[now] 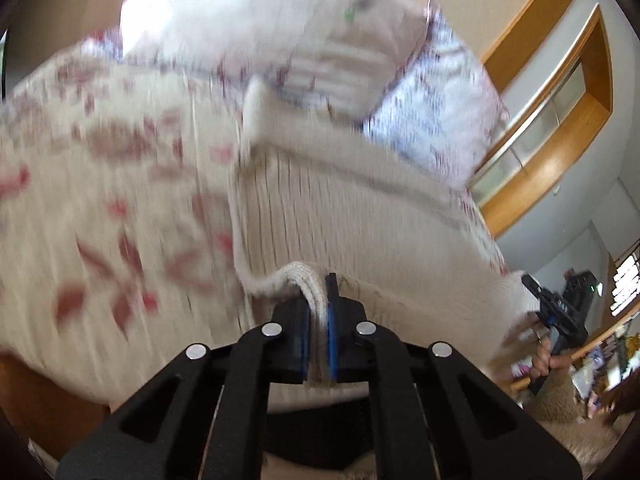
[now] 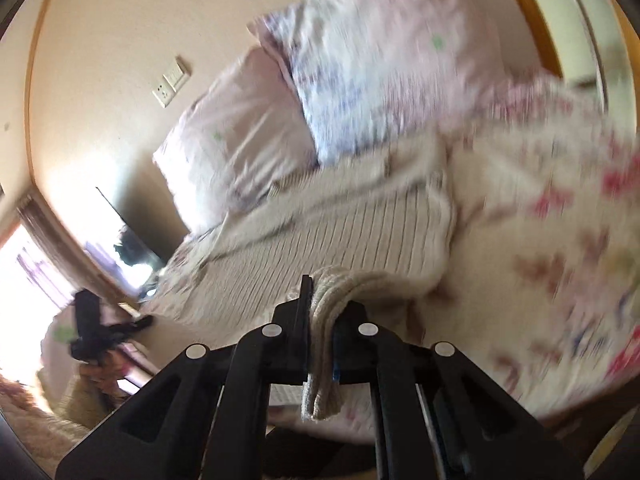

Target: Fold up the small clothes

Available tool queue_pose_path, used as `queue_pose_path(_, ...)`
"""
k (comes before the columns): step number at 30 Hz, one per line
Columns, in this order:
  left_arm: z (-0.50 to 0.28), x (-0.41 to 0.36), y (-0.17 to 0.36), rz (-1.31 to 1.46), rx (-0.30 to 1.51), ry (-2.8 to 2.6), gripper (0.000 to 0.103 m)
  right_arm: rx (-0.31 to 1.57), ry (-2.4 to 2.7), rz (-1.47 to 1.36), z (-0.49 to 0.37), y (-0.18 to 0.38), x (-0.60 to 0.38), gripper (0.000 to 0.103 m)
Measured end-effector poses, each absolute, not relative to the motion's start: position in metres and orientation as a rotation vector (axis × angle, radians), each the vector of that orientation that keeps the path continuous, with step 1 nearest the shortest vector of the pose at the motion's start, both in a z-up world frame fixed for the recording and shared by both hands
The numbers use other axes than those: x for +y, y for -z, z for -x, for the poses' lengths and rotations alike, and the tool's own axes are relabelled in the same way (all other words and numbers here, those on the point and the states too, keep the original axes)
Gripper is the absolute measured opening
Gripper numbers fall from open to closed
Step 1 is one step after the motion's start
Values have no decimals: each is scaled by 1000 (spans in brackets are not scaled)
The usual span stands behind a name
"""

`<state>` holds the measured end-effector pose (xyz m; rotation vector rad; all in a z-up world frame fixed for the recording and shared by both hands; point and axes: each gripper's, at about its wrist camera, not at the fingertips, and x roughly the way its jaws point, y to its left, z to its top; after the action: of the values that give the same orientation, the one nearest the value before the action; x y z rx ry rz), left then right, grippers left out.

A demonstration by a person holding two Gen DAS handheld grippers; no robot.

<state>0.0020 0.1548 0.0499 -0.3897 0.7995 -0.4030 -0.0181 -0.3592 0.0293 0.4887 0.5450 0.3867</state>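
A cream ribbed knit garment [image 1: 340,208] lies stretched over the bed, blurred by motion. My left gripper [image 1: 319,300] is shut on a bunched edge of it. My right gripper [image 2: 324,312] is shut on another bunched edge of the same garment [image 2: 340,232]. The right gripper also shows at the far right of the left wrist view [image 1: 560,316], at the garment's corner. The left gripper shows at the lower left of the right wrist view [image 2: 96,332].
A floral bedspread [image 1: 100,200] covers the bed under the garment. Pale patterned pillows [image 2: 360,60] lie at the head by the wall. A wooden-framed window [image 1: 560,100] is to the right. Cluttered shelves [image 1: 600,360] stand beyond the bed.
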Motion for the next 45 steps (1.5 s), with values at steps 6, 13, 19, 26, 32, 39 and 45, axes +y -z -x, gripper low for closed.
queue_pose_path(6, -36, 155, -86, 382, 699, 362, 6, 423, -335, -418, 8, -53, -359, 7)
queue_pose_path(13, -51, 153, -93, 383, 674, 346, 6, 400, -314, -400, 4, -52, -360, 7)
queue_pose_path(19, -61, 154, -97, 412, 650, 342, 6, 361, -312, -393, -1, -58, -360, 7)
queue_pose_path(26, -87, 148, -112, 418, 596, 319, 6, 310, -285, -341, -25, -78, -354, 7)
queue_pose_path(32, -124, 137, -131, 363, 550, 283, 6, 281, -222, -267, -53, -94, -346, 7)
queue_pose_path(39, -167, 127, -121, 384, 576, 242, 6, 310, -181, -271, -91, -91, -343, 7)
queue_pose_path(45, -204, 122, -100, 385, 600, 200, 6, 364, -161, -288, -127, -82, -346, 7)
